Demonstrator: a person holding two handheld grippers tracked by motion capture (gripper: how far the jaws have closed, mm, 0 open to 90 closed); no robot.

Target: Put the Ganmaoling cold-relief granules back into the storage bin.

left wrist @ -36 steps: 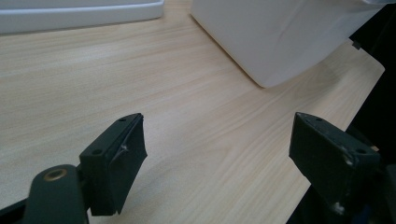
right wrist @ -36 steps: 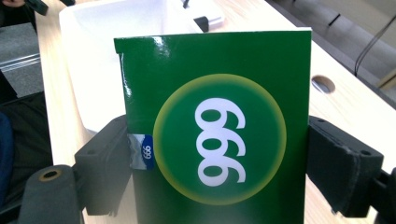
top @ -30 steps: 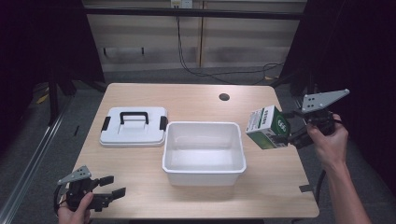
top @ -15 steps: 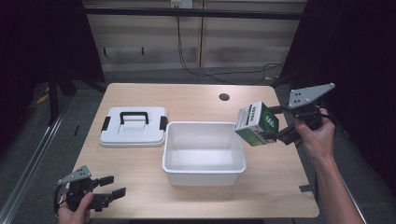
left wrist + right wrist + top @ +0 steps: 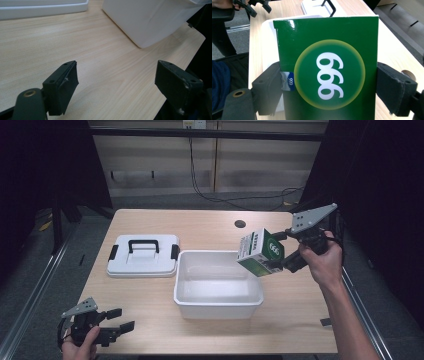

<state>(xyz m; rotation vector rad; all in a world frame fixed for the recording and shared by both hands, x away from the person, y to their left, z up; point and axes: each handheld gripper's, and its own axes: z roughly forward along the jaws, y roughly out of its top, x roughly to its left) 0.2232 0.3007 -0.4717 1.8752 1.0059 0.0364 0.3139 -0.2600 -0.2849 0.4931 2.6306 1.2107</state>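
**Box over the bin's right rim: how to set it in cleanly**

The left gripper [image 5: 117,330] rested at the near left corner of the table [image 5: 150,295], jaws wide apart with nothing between them; in the left gripper view only bare wood lay between its pads. It was best kept there, low and idle, well clear of the work.

Farther back, the lid [image 5: 143,255] lay flat beside the bin's left end, handle up. It did not need touching for this step.

The bin [image 5: 218,310] stood open in the middle of the table, and it looked empty, so the whole floor was free for placement.

The box [image 5: 260,253], green and white, hung tilted in the air above the bin's right rim, partly over the opening. The right gripper [image 5: 282,251] clamped it across its two sides; in the right gripper view the pads [image 5: 270,88] pressed both edges of the green face [image 5: 329,75].

Judging from this, the step in hand was lowering the box into the bin. To do it well, the hand should carry it a little farther left, so the lower corner cleared the rim, then level it and descend until it rested on the floor. Only then should the jaws part; releasing high risked a tumble or a knock on the wall. The grip looked square, so no re-grasp seemed needed.
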